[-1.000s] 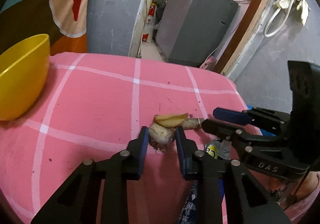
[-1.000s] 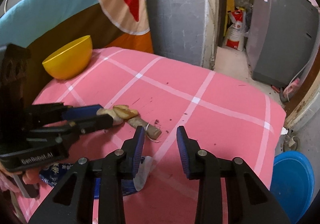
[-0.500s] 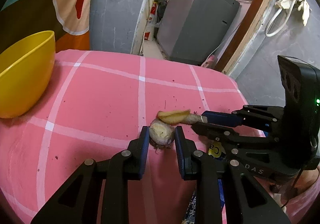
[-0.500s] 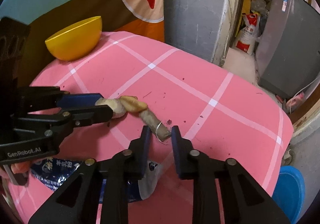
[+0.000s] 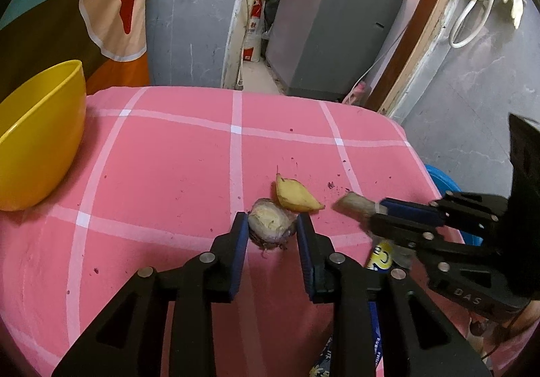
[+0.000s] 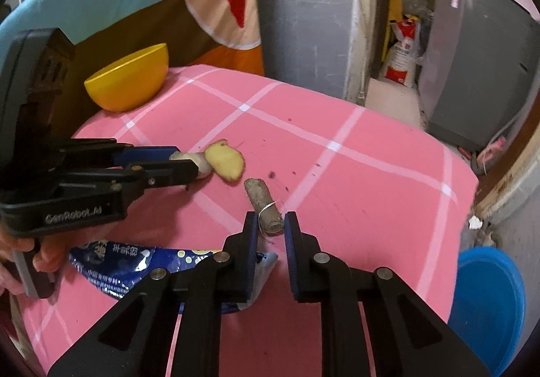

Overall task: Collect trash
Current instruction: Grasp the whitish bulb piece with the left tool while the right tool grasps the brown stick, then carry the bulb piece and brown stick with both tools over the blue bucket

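Left gripper (image 5: pixel 271 230) is clamped on a pale, rounded vegetable scrap (image 5: pixel 270 225), blue pads pressing both its sides, scrap low over the pink checked tablecloth (image 5: pixel 162 161); contact with the cloth is unclear. Right gripper (image 6: pixel 271 225) has its pads closed around the near end of a brown stub (image 6: pixel 264 205) with a thin wire loop round it; in the left wrist view the stub's far end sticks out past the fingertips, blurred. A yellow peel slice (image 5: pixel 295 196) lies loose on the cloth just beyond the scrap, between the two grippers, touching or nearly touching the scrap. A blue printed wrapper (image 6: pixel 114 270) lies flat near the table's front edge, below the right gripper's fingers. A yellow bowl (image 5: pixel 37 137) sits at the far left corner of the table, well apart from the scraps. A blue bucket (image 6: pixel 489 302) stands on the floor off the right edge. A hand (image 6: pixel 23 257) grips the left gripper's handle.
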